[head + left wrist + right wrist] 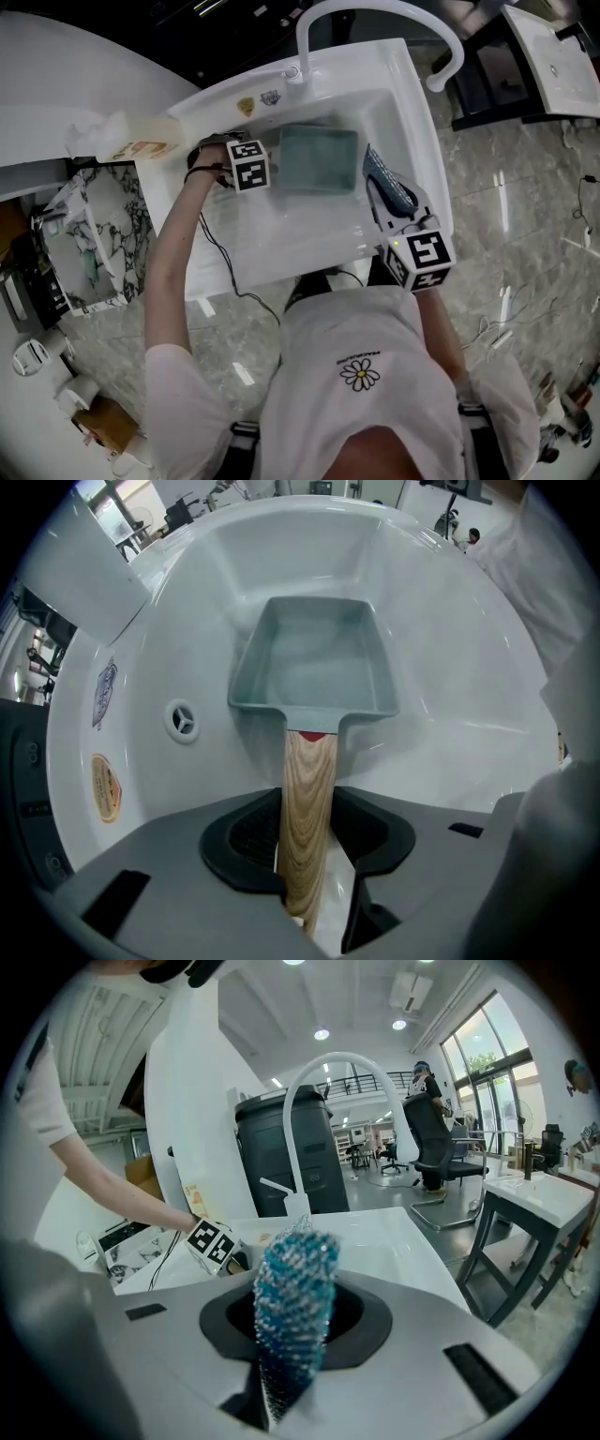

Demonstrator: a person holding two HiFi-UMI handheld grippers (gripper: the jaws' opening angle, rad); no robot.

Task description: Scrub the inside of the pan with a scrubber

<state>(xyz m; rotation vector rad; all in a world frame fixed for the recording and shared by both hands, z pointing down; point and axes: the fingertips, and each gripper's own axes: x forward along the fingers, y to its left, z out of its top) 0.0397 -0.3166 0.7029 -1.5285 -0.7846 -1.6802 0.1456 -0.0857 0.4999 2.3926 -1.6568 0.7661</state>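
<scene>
Your left gripper (pixel 314 888) straddles, unclamped, the pale wooden handle (pixel 307 808) of the grey-green rectangular pan (pixel 314 667) just ahead; your right gripper (pixel 289 1358) clenches a glittery blue mesh scrubber (pixel 295 1283).

A white short-sleeved T-shirt (pixel 347 356) with a daisy print (pixel 360 375), a black wristband (pixel 199 172), and grey, black-padded left tongs (pixel 309 855) and right tongs (pixel 292 1335), each bearing a black-and-white marker cube.
</scene>
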